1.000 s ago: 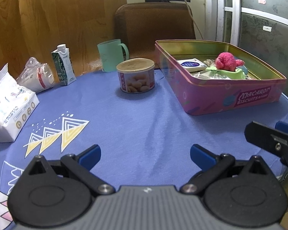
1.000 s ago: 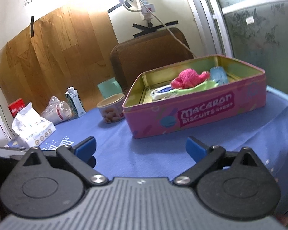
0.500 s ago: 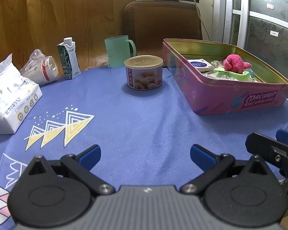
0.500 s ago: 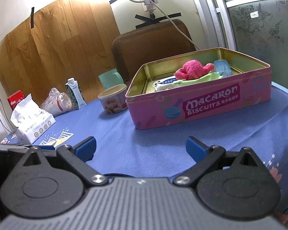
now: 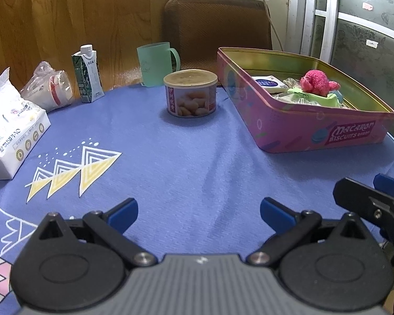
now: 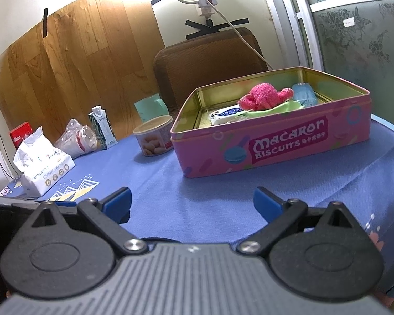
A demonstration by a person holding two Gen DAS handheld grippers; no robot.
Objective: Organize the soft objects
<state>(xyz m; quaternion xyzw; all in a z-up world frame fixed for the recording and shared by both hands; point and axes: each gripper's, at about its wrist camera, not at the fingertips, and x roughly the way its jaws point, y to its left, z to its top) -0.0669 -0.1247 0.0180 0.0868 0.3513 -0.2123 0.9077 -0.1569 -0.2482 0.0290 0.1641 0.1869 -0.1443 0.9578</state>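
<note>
Both grippers are held wide open and empty above the blue tablecloth (image 5: 197,157). The fuzzy pink plush toy (image 6: 262,97) lies inside the pink rectangular biscuit tin (image 6: 275,147), ahead and rightward of the left gripper (image 5: 198,210), almost straight ahead of the right gripper (image 6: 191,200), which is judged nearer. The tin's long axis runs across the right view.
</note>
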